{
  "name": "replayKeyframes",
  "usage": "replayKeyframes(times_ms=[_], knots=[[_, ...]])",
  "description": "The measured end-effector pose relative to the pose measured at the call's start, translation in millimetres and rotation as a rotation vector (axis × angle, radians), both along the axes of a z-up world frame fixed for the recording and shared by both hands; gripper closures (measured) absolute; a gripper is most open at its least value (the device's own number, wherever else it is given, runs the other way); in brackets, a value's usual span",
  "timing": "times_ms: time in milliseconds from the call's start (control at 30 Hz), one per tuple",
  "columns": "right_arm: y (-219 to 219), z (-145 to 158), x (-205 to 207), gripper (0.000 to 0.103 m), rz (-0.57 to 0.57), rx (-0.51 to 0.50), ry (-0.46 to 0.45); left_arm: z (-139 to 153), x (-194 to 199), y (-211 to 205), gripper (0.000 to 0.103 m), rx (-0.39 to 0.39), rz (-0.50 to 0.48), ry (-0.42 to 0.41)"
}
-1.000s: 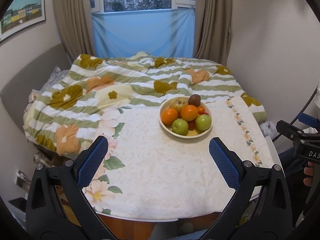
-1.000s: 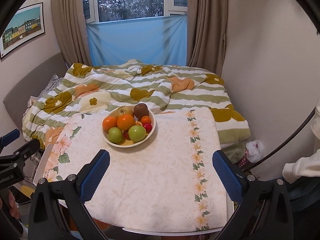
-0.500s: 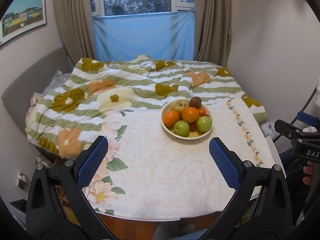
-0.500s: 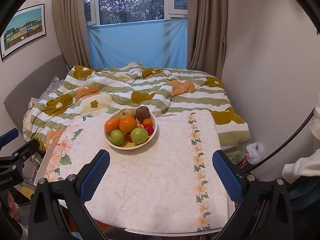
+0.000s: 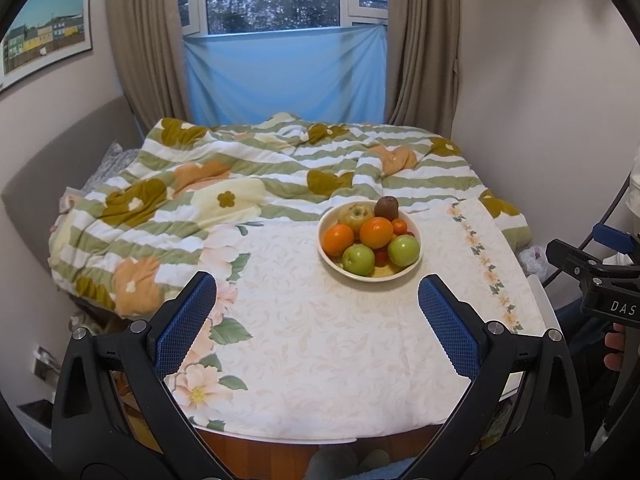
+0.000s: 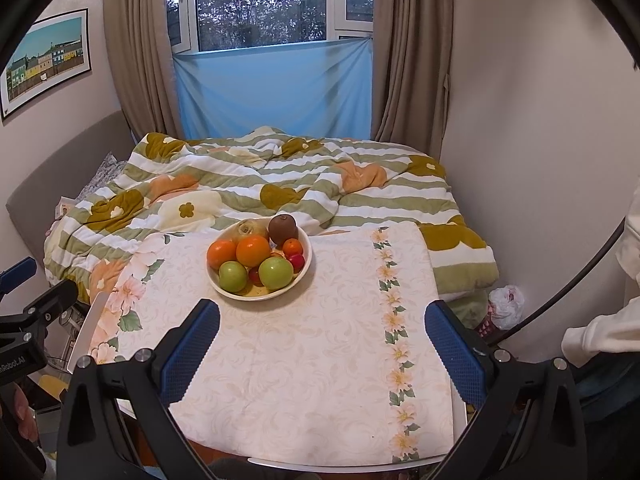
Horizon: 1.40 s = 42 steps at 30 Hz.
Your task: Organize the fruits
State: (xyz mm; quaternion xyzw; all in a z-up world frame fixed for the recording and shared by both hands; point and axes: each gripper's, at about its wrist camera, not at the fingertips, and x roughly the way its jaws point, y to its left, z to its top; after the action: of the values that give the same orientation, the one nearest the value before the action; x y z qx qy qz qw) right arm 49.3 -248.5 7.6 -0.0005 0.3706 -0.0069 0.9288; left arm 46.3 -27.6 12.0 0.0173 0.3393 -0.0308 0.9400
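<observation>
both cameras have tipped up a little since a second ago, so the bowl [image 5: 332, 258] of fruit sits lower in each view, while it lies unmoved on the floral tablecloth [image 5: 320, 340]. left gripper [image 5: 316, 312] is spread wide and holds nothing; the bowl lies ahead, nearer its right jaw. right gripper [image 6: 320, 336] (equally wide, also empty) has the bowl ahead, toward its left jaw. two oranges [image 6: 253, 251], two green apples [image 6: 275, 273] and a kiwi [image 6: 282, 228] fill the bowl.

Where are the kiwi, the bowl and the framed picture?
kiwi [image 6: 282, 229]: right wrist view, middle of its brown skin.
bowl [image 5: 370, 277]: left wrist view, near rim.
framed picture [image 5: 46, 28]: left wrist view, middle of the painted houses.
</observation>
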Motion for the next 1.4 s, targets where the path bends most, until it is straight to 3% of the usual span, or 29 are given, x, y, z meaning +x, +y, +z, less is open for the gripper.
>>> replayKeyframes(times_ms=[1400], knots=[[-0.2, 0.0, -0.9, 0.001, -0.004, -0.004, -0.001, 0.0, 2.6, 1.2, 0.0, 0.017, 0.037, -0.019]])
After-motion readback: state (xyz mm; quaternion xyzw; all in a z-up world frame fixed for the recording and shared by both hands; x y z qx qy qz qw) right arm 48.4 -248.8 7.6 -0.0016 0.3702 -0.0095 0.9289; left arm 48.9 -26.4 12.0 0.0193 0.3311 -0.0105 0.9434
